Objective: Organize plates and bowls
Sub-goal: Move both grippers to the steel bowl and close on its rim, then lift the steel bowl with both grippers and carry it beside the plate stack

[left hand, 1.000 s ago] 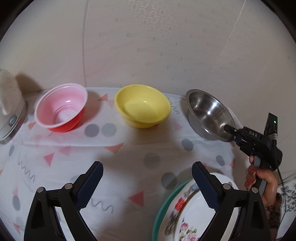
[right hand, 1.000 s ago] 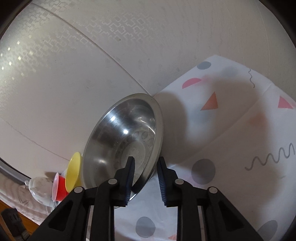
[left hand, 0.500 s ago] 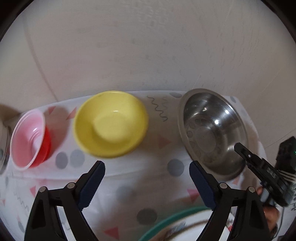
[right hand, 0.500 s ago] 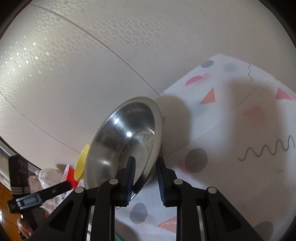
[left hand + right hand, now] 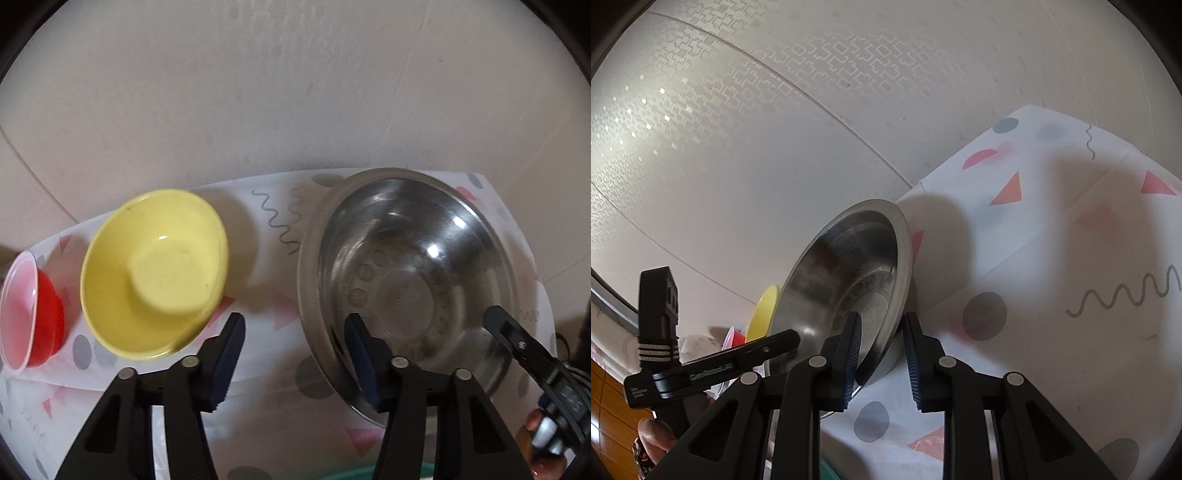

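The left gripper (image 5: pixel 293 352) stood with its fingers parted, one on either side of a rim. The right gripper (image 5: pixel 881 354) did likewise, its fingers (image 5: pixel 851 354) apart, nothing visibly pinched. A hand (image 5: pixel 652 437) showed behind the left tool.

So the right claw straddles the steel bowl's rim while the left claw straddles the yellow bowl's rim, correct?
Not quite. In the left wrist view the left claw straddles the steel bowl rim too; the yellow bowl sits untouched beside it. The right claw does straddle the steel bowl's rim.

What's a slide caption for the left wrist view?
Left gripper straddles steel bowl rim beside yellow bowl.
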A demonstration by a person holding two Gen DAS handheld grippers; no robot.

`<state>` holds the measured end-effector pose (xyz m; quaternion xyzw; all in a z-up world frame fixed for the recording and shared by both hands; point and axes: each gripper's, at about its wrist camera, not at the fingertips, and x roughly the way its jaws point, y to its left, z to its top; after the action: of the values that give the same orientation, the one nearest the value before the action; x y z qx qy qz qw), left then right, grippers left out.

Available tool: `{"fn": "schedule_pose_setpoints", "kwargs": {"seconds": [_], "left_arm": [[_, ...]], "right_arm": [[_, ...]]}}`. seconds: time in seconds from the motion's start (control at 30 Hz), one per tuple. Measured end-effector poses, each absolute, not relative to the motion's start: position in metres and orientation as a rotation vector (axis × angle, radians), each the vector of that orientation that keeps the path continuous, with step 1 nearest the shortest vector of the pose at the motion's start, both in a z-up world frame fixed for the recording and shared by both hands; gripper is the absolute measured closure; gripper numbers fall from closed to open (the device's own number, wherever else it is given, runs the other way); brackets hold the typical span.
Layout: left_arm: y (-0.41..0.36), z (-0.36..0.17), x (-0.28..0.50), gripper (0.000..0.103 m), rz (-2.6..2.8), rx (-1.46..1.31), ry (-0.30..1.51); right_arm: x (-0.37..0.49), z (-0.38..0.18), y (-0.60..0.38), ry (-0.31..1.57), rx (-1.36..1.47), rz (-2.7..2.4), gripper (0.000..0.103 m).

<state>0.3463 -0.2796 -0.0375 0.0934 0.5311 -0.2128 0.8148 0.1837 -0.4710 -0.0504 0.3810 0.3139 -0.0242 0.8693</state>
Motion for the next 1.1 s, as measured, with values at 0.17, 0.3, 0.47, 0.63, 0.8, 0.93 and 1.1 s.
{"fn": "schedule_pose_setpoints", "kwargs": {"seconds": [0.17, 0.3, 0.47, 0.63, 0.8, 0.93, 1.1], "left_arm": [[-0.282, -0.048, 0.351, 0.074, -0.498, 0.165, 1.173], [-0.288, -0.048, 0.349, 0.080, -0.501, 0.214, 1.152], [-0.284, -0.044, 0.341, 0.080, -0.500, 0.227, 1.134], [-0.280, -0.038, 0.329, 0.080, -0.494, 0.248, 1.095], [-0.282, -0.035, 0.311, 0.079, -0.473, 0.265, 1.030], [-0.269, -0.029, 0.304, 0.079, -0.467, 0.233, 1.010], [-0.253, -0.023, 0.295, 0.079, -0.455, 0.229, 0.976]], "right_arm": [[0.187, -0.052, -0.463, 0.664, 0.789, -0.042, 0.079], [0.188, -0.051, -0.465, 0.668, 0.784, -0.034, 0.079], [0.189, -0.050, -0.465, 0.671, 0.773, -0.032, 0.081], [0.189, -0.048, -0.466, 0.666, 0.769, -0.024, 0.082], [0.190, -0.045, -0.461, 0.663, 0.729, -0.007, 0.082], [0.191, -0.042, -0.455, 0.668, 0.698, 0.020, 0.082], [0.192, -0.037, -0.447, 0.660, 0.692, 0.083, 0.082]]}}
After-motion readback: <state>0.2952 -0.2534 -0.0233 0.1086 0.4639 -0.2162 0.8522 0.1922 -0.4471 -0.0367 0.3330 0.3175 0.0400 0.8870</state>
